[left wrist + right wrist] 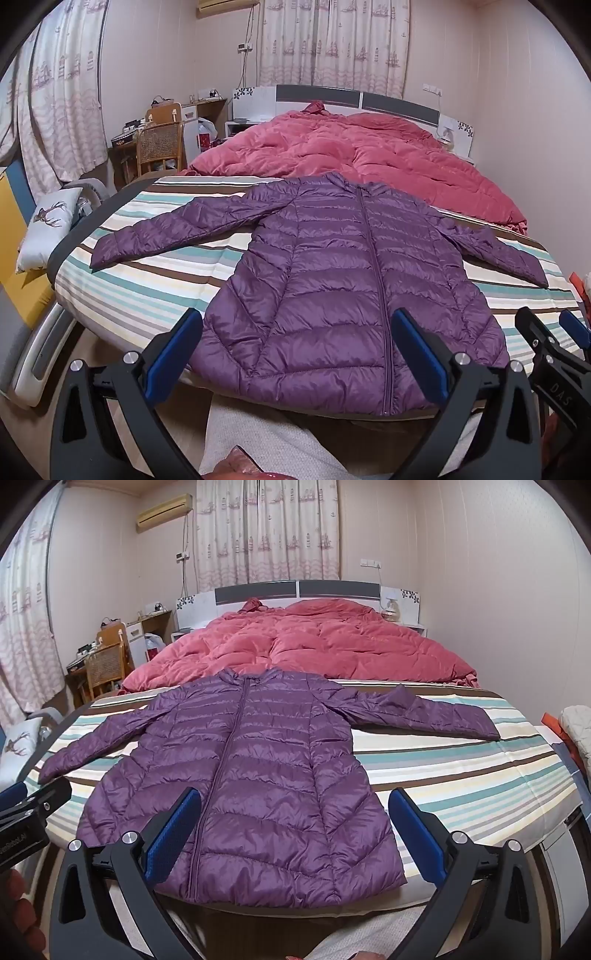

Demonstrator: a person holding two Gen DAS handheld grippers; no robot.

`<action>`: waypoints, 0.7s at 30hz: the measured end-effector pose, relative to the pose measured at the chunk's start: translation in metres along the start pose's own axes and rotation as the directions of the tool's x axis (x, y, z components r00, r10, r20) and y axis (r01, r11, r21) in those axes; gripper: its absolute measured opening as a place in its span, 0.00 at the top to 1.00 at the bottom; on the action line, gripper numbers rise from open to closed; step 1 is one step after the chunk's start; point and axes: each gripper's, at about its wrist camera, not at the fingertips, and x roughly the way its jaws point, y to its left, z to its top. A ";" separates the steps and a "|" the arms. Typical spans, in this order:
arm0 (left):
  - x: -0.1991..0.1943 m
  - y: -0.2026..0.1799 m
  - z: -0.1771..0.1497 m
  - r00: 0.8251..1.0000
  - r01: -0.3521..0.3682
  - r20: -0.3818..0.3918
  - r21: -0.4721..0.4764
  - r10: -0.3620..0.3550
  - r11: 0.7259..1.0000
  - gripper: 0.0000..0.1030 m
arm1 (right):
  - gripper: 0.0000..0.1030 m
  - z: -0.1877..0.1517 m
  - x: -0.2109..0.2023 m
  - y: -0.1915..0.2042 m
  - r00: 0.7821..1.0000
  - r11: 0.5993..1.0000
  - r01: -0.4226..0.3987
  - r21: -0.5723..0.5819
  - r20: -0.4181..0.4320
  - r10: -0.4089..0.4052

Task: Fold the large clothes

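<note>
Both my grippers, left (295, 354) and right (291, 830), gape wide, holding nothing; jacket (332, 280) lies at 12 o'clock, zip running 6-to-12, hem nearest both

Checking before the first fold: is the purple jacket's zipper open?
No: the purple jacket lies flat on the striped sheet with its zipper closed along the front.

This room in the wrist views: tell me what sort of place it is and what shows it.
A home bedroom, most likely. A bed with a striped sheet and a crumpled red duvet fills the view, under a headboard and patterned curtains. A purple puffer jacket lies spread on the sheet.
</note>
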 end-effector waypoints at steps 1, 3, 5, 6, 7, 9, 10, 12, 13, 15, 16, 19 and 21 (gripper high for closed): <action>0.000 0.000 0.000 1.000 0.001 -0.001 -0.001 -0.001 1.000 0.02 | 0.03 0.000 0.001 0.000 1.000 1.000 0.000 0.000 -0.009 0.000; 0.000 0.000 0.000 1.000 0.000 -0.002 -0.002 0.000 1.000 0.02 | 0.03 0.000 0.001 0.000 1.000 1.000 -0.002 0.004 -0.001 0.002; 0.000 0.000 0.000 1.000 0.001 -0.002 -0.002 -0.001 1.000 0.02 | 0.03 0.000 0.001 -0.001 1.000 1.000 -0.003 0.006 0.000 0.003; 0.000 0.000 0.000 1.000 0.000 -0.002 -0.003 0.000 1.000 0.02 | 0.03 0.000 0.001 -0.001 1.000 1.000 -0.002 0.006 -0.001 0.002; 0.000 0.000 0.000 1.000 0.000 -0.002 -0.003 0.000 1.000 0.02 | 0.03 0.000 0.001 0.000 1.000 1.000 0.000 0.002 0.001 0.000; 0.000 0.000 0.000 1.000 0.000 -0.002 -0.003 0.000 1.000 0.02 | 0.03 0.000 0.000 0.000 1.000 1.000 0.000 0.003 0.004 0.000; 0.000 0.000 0.000 1.000 0.001 -0.002 -0.003 -0.001 1.000 0.02 | 0.03 0.000 0.001 0.000 1.000 1.000 0.001 0.001 0.001 -0.001; 0.000 0.000 0.000 1.000 0.002 -0.004 -0.003 -0.002 1.000 0.02 | 0.03 0.000 0.000 0.000 1.000 1.000 0.001 0.000 0.002 -0.001; 0.000 0.000 0.000 1.000 0.002 -0.004 -0.004 -0.002 1.000 0.02 | 0.03 0.000 0.000 0.001 1.000 1.000 0.000 -0.001 0.002 0.000; 0.000 0.000 0.000 1.000 0.001 -0.003 -0.003 -0.001 1.000 0.02 | 0.03 0.000 0.000 0.000 1.000 1.000 0.001 0.000 0.002 -0.001; 0.000 0.000 0.000 1.000 0.001 -0.003 -0.004 -0.001 1.000 0.02 | 0.03 0.000 0.000 0.000 1.000 1.000 0.000 0.003 0.003 0.000; 0.000 0.000 0.000 1.000 0.001 -0.001 -0.003 -0.001 1.000 0.02 | 0.03 0.000 0.000 -0.001 1.000 1.000 0.001 0.003 0.003 -0.001; 0.000 0.000 0.000 1.000 0.001 -0.001 -0.003 -0.001 1.000 0.02 | 0.03 0.000 0.000 -0.001 1.000 1.000 0.000 0.001 0.002 0.000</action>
